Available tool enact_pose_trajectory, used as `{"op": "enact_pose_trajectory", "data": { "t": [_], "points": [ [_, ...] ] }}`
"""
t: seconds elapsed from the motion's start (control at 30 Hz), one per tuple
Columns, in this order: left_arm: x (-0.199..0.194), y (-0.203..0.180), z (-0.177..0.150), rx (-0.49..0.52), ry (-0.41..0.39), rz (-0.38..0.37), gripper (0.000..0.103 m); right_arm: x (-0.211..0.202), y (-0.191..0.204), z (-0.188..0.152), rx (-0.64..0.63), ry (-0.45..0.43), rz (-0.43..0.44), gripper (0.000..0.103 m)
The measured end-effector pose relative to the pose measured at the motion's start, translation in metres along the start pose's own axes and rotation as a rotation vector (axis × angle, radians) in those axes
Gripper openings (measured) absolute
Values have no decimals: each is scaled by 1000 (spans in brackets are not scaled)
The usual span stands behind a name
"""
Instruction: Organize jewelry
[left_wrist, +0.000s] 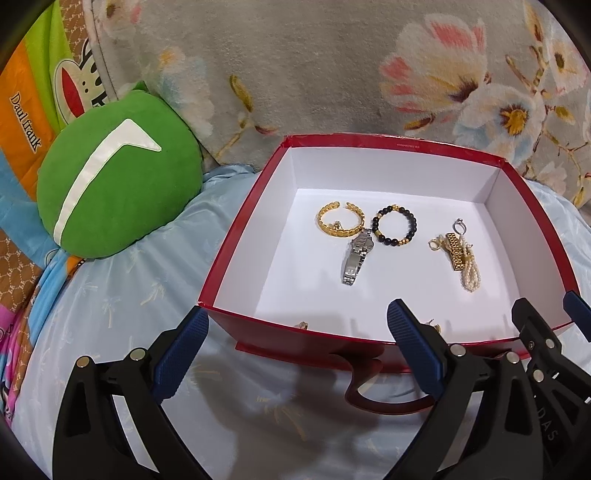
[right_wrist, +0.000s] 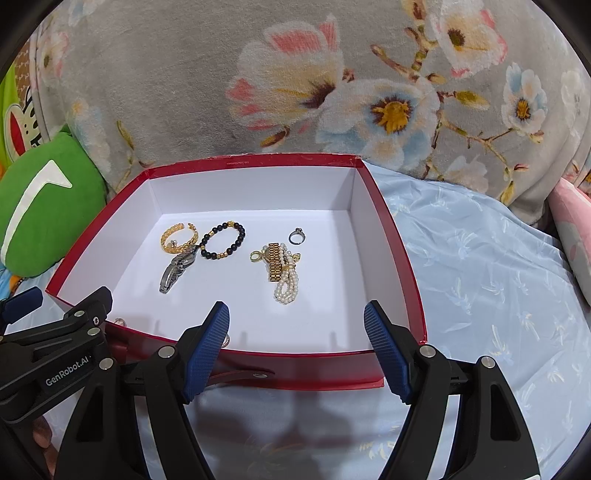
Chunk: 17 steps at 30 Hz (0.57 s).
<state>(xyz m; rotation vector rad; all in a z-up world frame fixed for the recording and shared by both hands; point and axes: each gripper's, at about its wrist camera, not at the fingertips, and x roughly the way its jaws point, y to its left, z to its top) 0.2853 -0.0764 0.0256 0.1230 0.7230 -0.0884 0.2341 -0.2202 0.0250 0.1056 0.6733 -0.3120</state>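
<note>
A red box with a white inside sits on the bed and also shows in the right wrist view. In it lie a gold bangle, a black bead bracelet, a silver watch, a gold watch band on a pearl bracelet, and a silver ring. Small gold pieces peek over the near wall. My left gripper is open and empty before the box's near wall. My right gripper is open and empty above the near wall.
A green round cushion lies left of the box. A grey floral blanket rises behind it. A light blue sheet covers the bed. A pink pillow is at the far right. A red strap lies before the box.
</note>
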Motion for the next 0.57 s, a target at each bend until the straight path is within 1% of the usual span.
{"op": "enact_pose_trajectory", "data": {
  "t": [0.57],
  "points": [
    [0,-1,1,8,8,-2,95,0,-2,0,2,1,-1,75]
  ]
}}
